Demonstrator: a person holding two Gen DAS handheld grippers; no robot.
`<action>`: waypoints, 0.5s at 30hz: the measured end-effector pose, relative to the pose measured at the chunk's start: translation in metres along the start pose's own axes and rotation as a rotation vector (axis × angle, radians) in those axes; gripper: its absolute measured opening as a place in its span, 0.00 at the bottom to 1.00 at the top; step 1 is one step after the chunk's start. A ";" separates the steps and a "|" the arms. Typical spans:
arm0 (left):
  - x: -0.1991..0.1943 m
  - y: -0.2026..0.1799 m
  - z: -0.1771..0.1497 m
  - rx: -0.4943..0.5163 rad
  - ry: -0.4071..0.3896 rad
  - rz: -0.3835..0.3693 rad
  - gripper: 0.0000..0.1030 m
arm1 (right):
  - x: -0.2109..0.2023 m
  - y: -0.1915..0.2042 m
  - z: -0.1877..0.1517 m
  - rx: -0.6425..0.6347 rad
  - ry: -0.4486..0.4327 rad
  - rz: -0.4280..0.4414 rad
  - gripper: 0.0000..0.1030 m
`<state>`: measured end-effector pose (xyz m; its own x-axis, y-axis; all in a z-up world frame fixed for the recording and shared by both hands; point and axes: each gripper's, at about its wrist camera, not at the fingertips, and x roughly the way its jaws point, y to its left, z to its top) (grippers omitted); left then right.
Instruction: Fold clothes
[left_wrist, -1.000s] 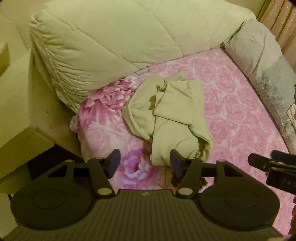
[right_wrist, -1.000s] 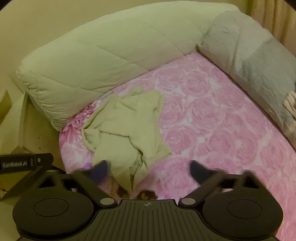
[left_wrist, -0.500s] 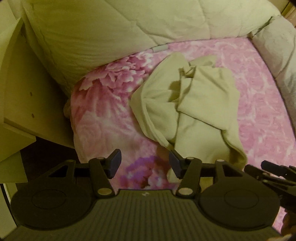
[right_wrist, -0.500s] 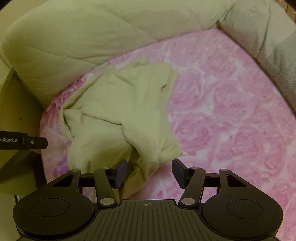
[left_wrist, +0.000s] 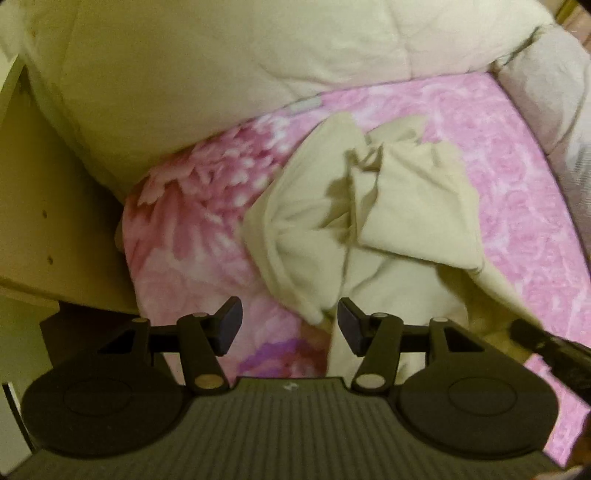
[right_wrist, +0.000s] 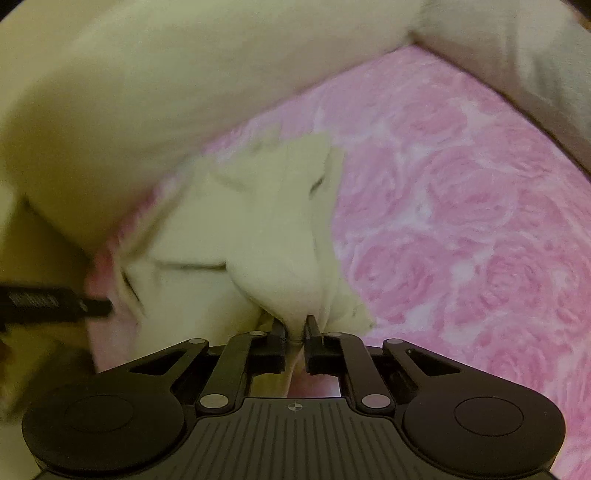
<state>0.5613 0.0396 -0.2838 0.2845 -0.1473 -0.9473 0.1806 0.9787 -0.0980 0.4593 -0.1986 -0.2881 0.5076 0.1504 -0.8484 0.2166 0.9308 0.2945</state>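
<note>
Your right gripper (right_wrist: 295, 334) is clamped on a bunched fold of the pale green garment (right_wrist: 266, 229), which lies crumpled on the pink floral bedsheet (right_wrist: 461, 221). Your left gripper (left_wrist: 290, 325) hangs spread apart, the garment's near edge at its one o'clock.

We held our left gripper (left_wrist: 290, 325) low and pointed forward, its two fingers set wide apart with nothing between the pads (left_wrist: 231, 323). Our right gripper (right_wrist: 295, 341) sat beside it on the right, also low and angled forward; its fingers (right_wrist: 277, 343) were drawn almost together, pinching a fold of the pale garment (right_wrist: 266, 236) between the tips. From the left wrist view, the tip of our right gripper (left_wrist: 546, 343) showed at the right edge; from the right wrist view, our left gripper (right_wrist: 55, 304) reached in at the left edge, blurred.
</note>
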 end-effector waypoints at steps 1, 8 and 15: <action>-0.007 -0.005 0.001 0.011 -0.013 -0.007 0.52 | -0.014 -0.003 0.001 0.030 -0.031 0.013 0.06; -0.068 -0.047 -0.006 0.098 -0.126 -0.088 0.51 | -0.137 -0.021 -0.004 0.215 -0.300 0.117 0.04; -0.148 -0.115 -0.051 0.222 -0.232 -0.234 0.52 | -0.294 -0.055 -0.049 0.334 -0.599 0.119 0.04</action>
<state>0.4506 -0.0434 -0.1484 0.4121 -0.4158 -0.8107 0.4574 0.8639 -0.2106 0.2570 -0.2772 -0.0764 0.8959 -0.0540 -0.4410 0.3268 0.7525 0.5718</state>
